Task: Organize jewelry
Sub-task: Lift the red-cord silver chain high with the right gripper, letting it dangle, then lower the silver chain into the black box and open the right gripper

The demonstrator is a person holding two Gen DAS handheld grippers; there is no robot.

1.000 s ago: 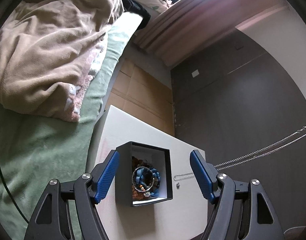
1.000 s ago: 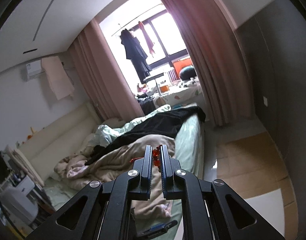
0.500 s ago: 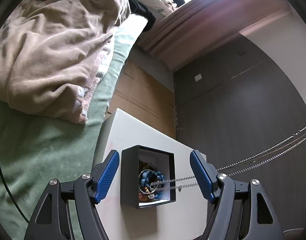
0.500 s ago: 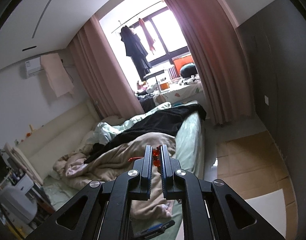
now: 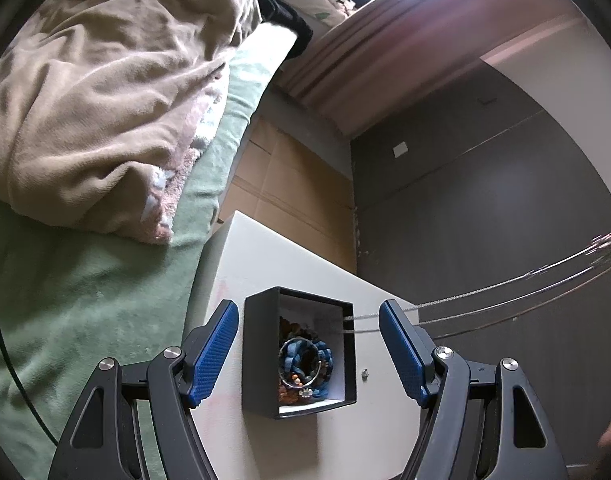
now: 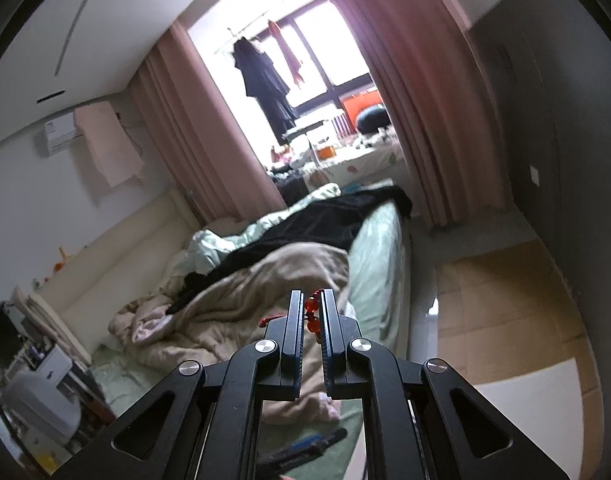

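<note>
Since the earlier frame, silver chain point(image 5: 465, 310) has risen, its end draping into black box point(image 5: 257, 356) on worktop point(image 5: 289, 256). Left gripper point(image 5: 308, 354) jaws released, straddling box. Right gripper point(image 6: 308, 330) jaws clenched on red beads point(image 6: 311, 306).

Black square box point(image 5: 261, 360), open, white-lined; holds blue beaded bracelets point(image 5: 305, 360) and brown beads. Silver chain point(image 5: 485, 302), taut, enters from 3 o'clock. Small stud point(image 5: 364, 373) beside box. Red beaded string point(image 6: 311, 312), pinched.
</note>
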